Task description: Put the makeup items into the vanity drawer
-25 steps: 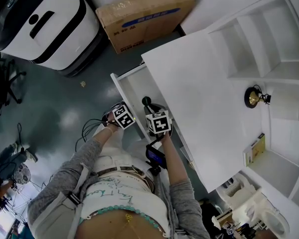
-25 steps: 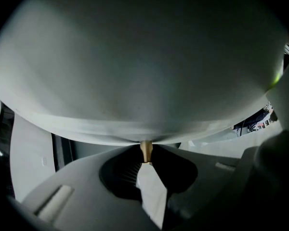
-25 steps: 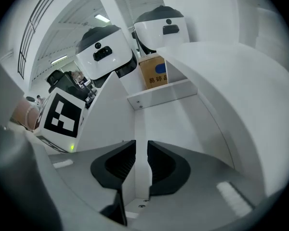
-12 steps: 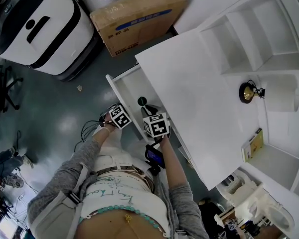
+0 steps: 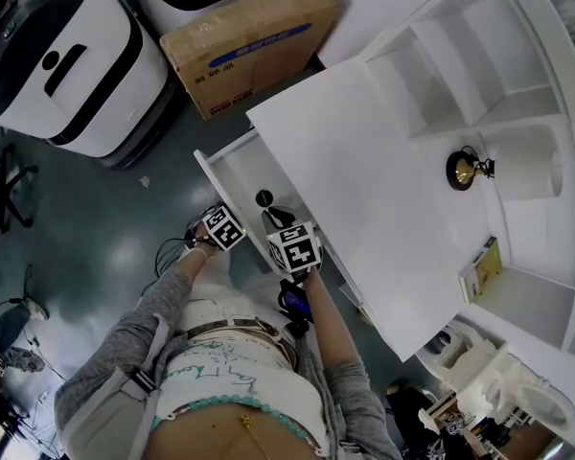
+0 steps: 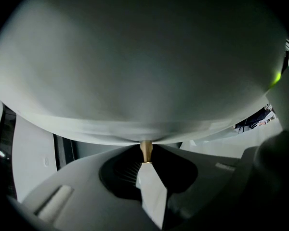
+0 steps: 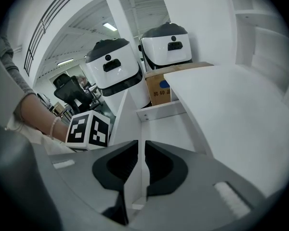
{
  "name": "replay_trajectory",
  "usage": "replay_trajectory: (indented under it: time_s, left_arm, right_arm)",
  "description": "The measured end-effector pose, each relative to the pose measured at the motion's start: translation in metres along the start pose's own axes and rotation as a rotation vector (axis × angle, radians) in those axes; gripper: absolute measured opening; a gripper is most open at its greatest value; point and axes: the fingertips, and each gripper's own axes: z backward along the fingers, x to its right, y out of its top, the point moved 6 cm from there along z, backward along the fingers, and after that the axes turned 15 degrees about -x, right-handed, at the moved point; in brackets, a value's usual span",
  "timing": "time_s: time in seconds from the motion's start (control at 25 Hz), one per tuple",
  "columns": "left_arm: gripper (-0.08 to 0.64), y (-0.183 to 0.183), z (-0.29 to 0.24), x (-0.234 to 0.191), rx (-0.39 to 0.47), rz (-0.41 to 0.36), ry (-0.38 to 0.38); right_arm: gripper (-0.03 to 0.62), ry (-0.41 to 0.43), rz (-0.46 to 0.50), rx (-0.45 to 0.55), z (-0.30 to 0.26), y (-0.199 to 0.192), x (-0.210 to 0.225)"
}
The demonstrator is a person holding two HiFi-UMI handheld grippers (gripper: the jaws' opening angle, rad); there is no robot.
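The white vanity (image 5: 364, 190) has its drawer (image 5: 232, 166) pulled out toward the floor side. My left gripper (image 5: 222, 224) is at the drawer's front, shut on the small gold knob (image 6: 145, 151) under the wide white front panel (image 6: 135, 71). My right gripper (image 5: 266, 200) reaches over the open drawer, and its jaws (image 7: 140, 153) stand shut with only a thin slit and nothing held. Past them I see the drawer's bare white inside (image 7: 168, 129) and the left gripper's marker cube (image 7: 89, 130). No makeup item shows in any view.
A cardboard box (image 5: 254, 41) and white machines (image 5: 67, 65) stand on the grey floor beyond the drawer. Cables (image 5: 168, 252) lie by my left arm. The vanity's shelves hold a gold ornament (image 5: 463, 169), a white roll (image 5: 532, 175) and a book (image 5: 486, 268).
The head view has shifted, so vanity, drawer and both grippers sit further left in the frame. Relative to the drawer, neither gripper has clearly moved.
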Motion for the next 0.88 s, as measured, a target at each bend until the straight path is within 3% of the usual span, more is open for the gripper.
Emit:
replay_trajectory:
  time_s: [0.88]
  left_arm:
    - [0.069, -0.002, -0.001, -0.001, -0.013, 0.000, 0.004]
  right_arm:
    - [0.051, -0.018, -0.065, 0.067, 0.029, -0.012, -0.001]
